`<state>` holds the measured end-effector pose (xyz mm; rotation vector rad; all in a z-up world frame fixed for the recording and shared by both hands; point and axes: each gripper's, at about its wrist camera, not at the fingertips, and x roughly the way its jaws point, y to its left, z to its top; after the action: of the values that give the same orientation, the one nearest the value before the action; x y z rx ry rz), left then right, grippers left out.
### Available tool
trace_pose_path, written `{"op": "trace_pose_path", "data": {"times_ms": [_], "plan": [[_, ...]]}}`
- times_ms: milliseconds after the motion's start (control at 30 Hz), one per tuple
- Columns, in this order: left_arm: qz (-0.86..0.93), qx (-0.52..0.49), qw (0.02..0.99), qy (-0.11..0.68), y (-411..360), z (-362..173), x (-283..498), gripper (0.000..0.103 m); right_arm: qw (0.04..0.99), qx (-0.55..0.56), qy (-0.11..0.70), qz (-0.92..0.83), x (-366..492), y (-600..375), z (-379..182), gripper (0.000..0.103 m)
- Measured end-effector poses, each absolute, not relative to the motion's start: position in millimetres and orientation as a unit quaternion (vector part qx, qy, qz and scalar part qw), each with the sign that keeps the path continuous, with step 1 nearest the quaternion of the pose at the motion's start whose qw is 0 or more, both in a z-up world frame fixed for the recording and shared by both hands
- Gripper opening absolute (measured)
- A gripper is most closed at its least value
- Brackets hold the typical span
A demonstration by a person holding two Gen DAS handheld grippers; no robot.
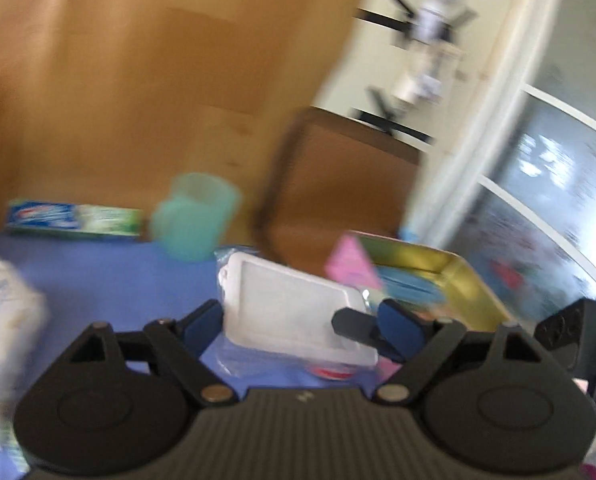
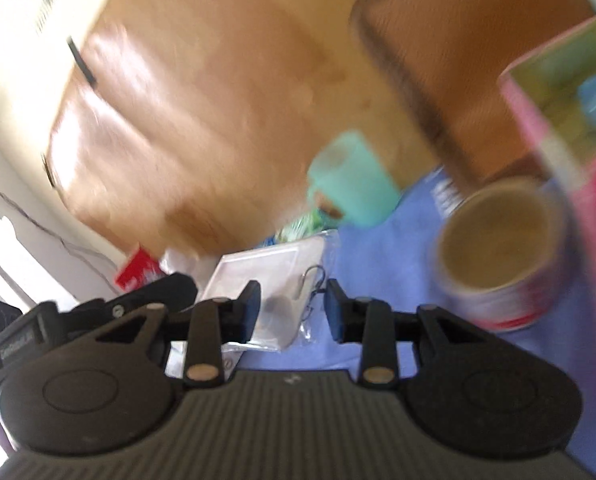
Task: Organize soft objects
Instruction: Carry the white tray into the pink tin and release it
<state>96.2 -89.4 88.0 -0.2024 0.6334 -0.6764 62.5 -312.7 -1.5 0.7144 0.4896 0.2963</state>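
Observation:
A white soft pack in a clear wrapper (image 1: 290, 304) lies tilted over the blue mat (image 1: 98, 280). It spans the gap between the blue pads of my left gripper (image 1: 300, 324), which touch its two sides. In the right wrist view the same pack (image 2: 270, 276) sits just ahead of my right gripper (image 2: 292, 312). That gripper's jaws stand apart with only the thin wrapper edge and the mat showing between them. The right gripper's body (image 1: 578, 340) shows at the right edge of the left wrist view. Both views are blurred.
A teal cup (image 1: 196, 216) and a toothpaste box (image 1: 74, 220) stand at the mat's far edge. A gold tin (image 1: 458, 280) holds blue items and a pink packet (image 1: 350, 264). A tape roll (image 2: 498, 248) lies to the right. A white package (image 1: 2, 320) is at the left.

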Motion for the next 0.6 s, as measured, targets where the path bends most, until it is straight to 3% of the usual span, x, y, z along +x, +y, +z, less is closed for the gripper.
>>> {"op": "trace_pose_path", "data": {"times_ms": [367,600], "plan": [[-0.436,-0.041,0.827,0.351,-288,71,70,0.088,0.919,0.348,0.186,-0.006,-36,-461,-2,0.038],[-0.44,-0.016,0.809,0.389,-355,42,72,0.087,0.914,0.342,0.205,-0.07,-48,-524,-22,0.038]]}}
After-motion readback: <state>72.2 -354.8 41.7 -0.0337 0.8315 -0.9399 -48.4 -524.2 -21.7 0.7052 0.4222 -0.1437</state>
